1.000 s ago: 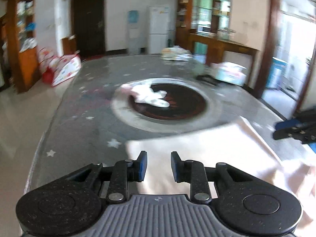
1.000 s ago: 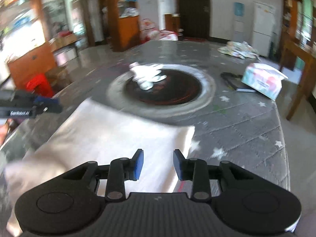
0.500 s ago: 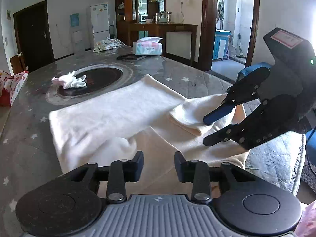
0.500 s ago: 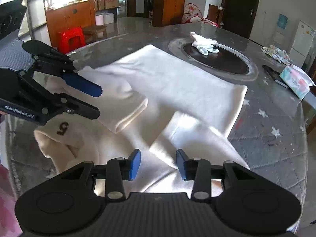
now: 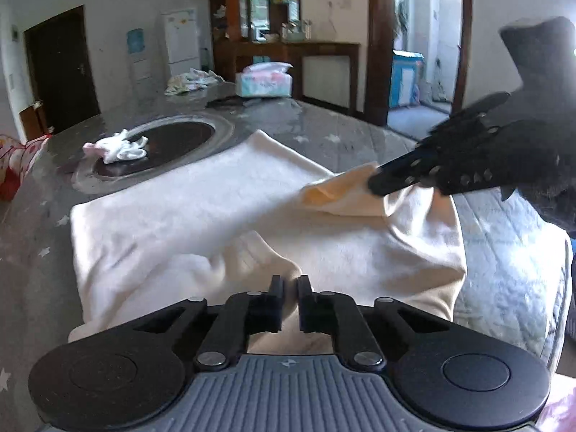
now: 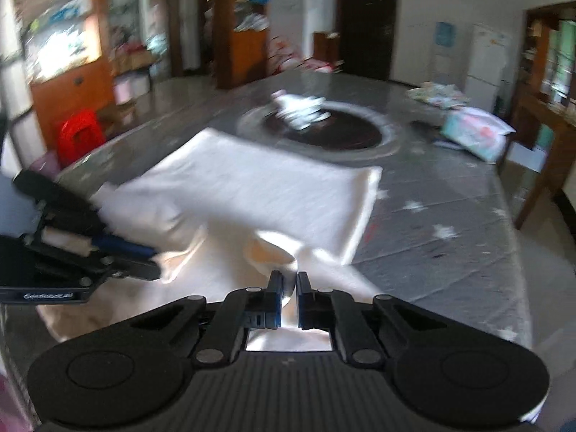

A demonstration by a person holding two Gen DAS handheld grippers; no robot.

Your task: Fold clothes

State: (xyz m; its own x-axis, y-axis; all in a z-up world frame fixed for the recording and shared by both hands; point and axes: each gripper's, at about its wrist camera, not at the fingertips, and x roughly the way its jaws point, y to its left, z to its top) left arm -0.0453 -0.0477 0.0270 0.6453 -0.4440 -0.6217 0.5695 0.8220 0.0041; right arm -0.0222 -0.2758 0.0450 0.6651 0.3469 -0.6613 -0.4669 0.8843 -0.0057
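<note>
Left wrist view, left gripper (image 5: 291, 284): pinched a raised fold of the cream garment (image 5: 201, 212) at its near edge, jaws almost pressed together on the cloth.
Left wrist view, right gripper (image 5: 374, 180): clamped a bunched cuff or corner, lifted above the garment's right side.
Left wrist view, garment: lay spread on the grey tabletop (image 5: 345, 133), just this side of the dark round inset (image 5: 158, 144); a white rag (image 5: 118, 145) sat on that inset, a tissue box (image 5: 264, 81) well beyond.
Left wrist view, cloth: soft, thick knit, matte, rounded drooping folds.
Right wrist view, right gripper (image 6: 288, 284): nipped a peaked ridge of the garment (image 6: 259, 187), jaws nearly together.
Right wrist view, left gripper (image 6: 151, 262): closed on cloth at the garment's left side, though blur hid the detail.
Right wrist view, tabletop (image 6: 450, 216): glossy, star-patterned.
Advice: both pinches looked shallow, so I'd have carried them together and level toward the garment's far edge, kept the cloth taut, then laid it flat.
</note>
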